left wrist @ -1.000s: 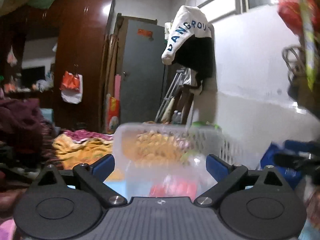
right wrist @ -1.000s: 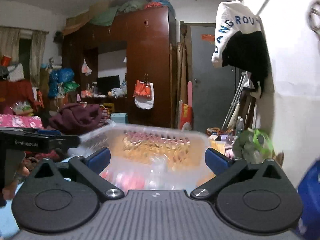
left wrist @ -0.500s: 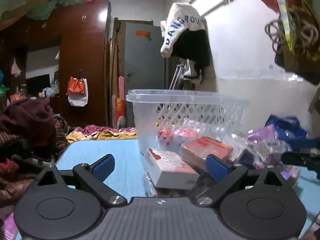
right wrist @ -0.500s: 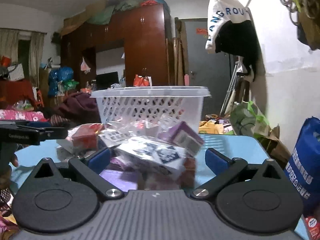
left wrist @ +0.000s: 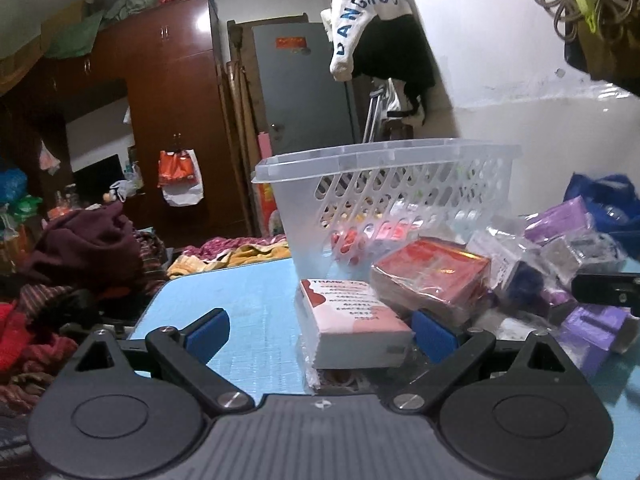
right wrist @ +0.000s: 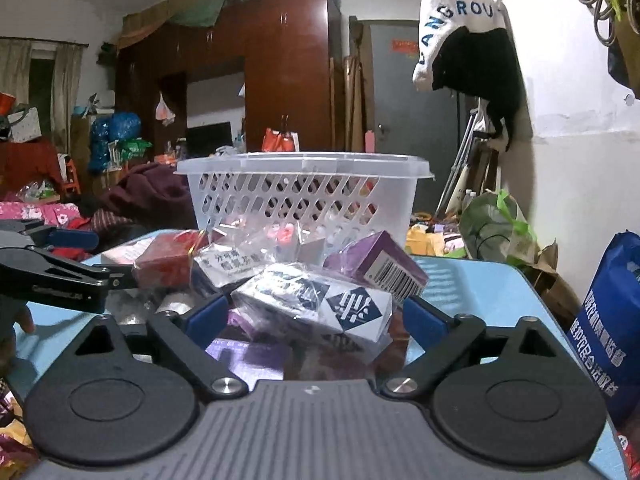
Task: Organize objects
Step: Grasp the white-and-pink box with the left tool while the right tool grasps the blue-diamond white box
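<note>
A clear plastic basket with lattice sides [left wrist: 384, 184] stands on the light blue table [left wrist: 240, 300], at twelve o'clock from both grippers, with a few small red and pink items showing through its wall. A heap of wrapped packages lies on the table in front of it, touching its base.

The left gripper [left wrist: 320, 330] sits low over the table with its jaws wide open. Between its blue pads lies a white and pink box in clear wrap [left wrist: 352, 320], closer to the right pad [left wrist: 430, 334]; whether that pad touches the wrap cannot be told. Just beyond the box, at one o'clock, a red box in clear wrap [left wrist: 432, 272] leans on it. Purple packets [left wrist: 556, 220] lie further out at two o'clock.

The right gripper [right wrist: 316, 316] has its jaws closing from a wide spread around a white and dark blue box in a clear bag [right wrist: 316, 300]. The box lies between the pads, and neither pad clearly presses on it. A purple box with a barcode [right wrist: 376, 260] rests behind it at one o'clock. A dark blue printed bag [right wrist: 612, 320] stands at three o'clock. In the right wrist view the left gripper shows at nine o'clock beside the heap.
</note>
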The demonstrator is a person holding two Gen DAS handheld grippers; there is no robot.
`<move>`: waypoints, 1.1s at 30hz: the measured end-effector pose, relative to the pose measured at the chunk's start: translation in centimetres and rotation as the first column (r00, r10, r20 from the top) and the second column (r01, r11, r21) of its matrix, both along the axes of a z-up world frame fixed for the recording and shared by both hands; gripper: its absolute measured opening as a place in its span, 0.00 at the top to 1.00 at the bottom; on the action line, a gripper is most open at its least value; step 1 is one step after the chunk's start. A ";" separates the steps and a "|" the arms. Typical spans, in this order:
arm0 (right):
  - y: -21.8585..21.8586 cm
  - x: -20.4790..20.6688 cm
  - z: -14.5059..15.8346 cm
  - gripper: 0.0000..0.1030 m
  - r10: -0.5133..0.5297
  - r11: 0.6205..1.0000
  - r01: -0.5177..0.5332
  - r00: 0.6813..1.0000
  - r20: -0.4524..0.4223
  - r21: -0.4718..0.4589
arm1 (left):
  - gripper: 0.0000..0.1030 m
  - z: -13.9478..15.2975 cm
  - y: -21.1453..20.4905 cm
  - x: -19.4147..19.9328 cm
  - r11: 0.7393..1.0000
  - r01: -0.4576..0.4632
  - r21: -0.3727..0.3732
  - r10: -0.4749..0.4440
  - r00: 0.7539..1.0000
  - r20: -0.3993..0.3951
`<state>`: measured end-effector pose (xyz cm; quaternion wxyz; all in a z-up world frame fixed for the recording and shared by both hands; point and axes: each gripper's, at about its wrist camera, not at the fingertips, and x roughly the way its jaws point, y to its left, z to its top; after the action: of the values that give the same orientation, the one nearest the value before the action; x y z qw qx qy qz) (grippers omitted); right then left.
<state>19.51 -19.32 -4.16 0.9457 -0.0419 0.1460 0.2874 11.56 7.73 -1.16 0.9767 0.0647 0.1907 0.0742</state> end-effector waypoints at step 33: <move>-0.3 -0.9 0.4 0.22 0.050 0.998 -0.054 0.994 0.093 0.042 | 0.46 0.2 2.2 -1.9 0.984 0.066 -0.168 -0.035 0.983 0.181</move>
<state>18.60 -19.61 -3.75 0.9442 -0.0376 0.0949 0.3131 9.67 9.88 -0.98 0.9933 -0.0226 0.1071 0.0380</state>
